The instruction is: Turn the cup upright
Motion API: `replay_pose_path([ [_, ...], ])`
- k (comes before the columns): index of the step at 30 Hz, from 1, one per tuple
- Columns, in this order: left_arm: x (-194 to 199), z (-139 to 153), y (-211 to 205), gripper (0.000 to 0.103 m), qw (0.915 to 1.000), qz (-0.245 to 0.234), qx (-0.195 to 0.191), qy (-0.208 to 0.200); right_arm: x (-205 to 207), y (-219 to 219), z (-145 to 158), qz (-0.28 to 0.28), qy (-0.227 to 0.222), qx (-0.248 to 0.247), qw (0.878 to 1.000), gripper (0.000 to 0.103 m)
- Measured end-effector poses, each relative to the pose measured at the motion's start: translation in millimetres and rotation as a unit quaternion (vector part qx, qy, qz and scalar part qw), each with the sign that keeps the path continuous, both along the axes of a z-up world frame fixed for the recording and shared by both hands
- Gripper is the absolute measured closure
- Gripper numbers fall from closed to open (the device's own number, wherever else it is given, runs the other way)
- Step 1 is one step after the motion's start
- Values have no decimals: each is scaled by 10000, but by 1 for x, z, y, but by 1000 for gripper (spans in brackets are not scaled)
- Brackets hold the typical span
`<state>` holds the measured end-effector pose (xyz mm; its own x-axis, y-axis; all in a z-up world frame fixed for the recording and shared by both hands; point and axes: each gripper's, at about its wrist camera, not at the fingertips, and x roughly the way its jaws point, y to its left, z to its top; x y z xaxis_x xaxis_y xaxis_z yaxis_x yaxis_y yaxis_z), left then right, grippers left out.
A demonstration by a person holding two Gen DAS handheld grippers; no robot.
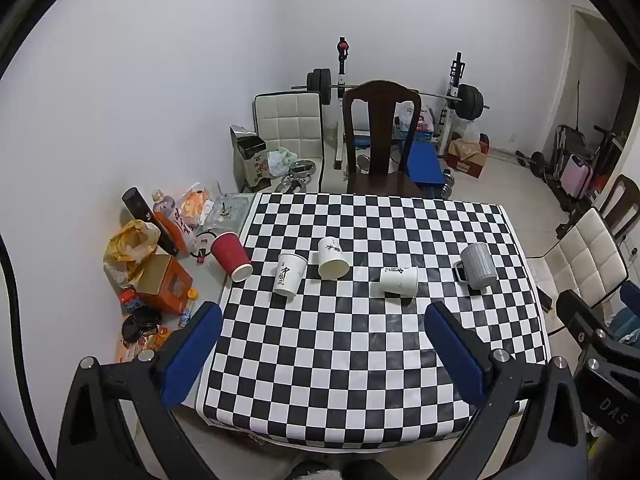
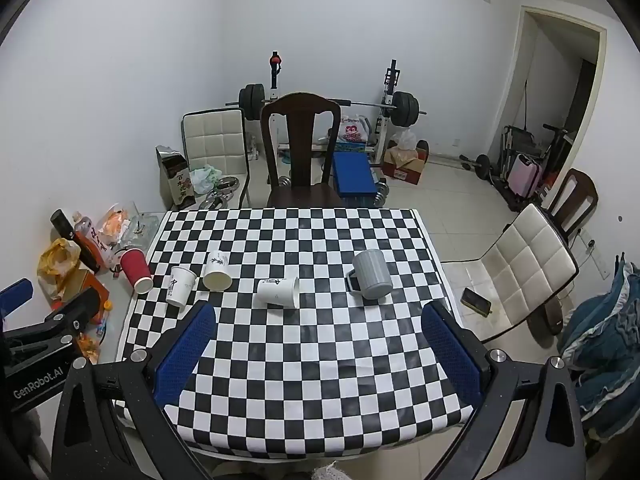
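Several cups lie tipped over in a row across the checkered table (image 1: 360, 360) (image 2: 320, 360). From left: a red paper cup (image 1: 230, 255) (image 2: 136, 269), a white cup with black calligraphy (image 1: 289, 274) (image 2: 180, 286), a white cup with its mouth toward me (image 1: 333, 258) (image 2: 217, 270), a white cup on its side (image 1: 396, 281) (image 2: 278, 292), and a grey ribbed mug with a handle (image 1: 478, 266) (image 2: 371, 274). My left gripper (image 1: 324, 316) and right gripper (image 2: 318, 314) are both open and empty, held above the near half of the table, apart from all cups.
Clutter lies on the table's left strip: an orange box (image 1: 164, 284), a yellow bag (image 1: 130, 246), bottles (image 1: 168, 216). A dark wooden chair (image 1: 380, 136) stands at the far edge, a white padded chair (image 2: 524, 268) to the right with a phone (image 2: 476, 301) on it. Weights stand behind.
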<state>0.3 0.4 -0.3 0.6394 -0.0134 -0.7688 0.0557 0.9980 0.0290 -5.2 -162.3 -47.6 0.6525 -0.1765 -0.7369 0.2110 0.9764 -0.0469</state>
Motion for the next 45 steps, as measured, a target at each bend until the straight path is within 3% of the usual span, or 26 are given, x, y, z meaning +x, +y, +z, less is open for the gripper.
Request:
replay_pose_path([
  [45,-6,-10,10,0,10000,42,81,30,-2,-6,-5,-4,37,-32,10000,0],
])
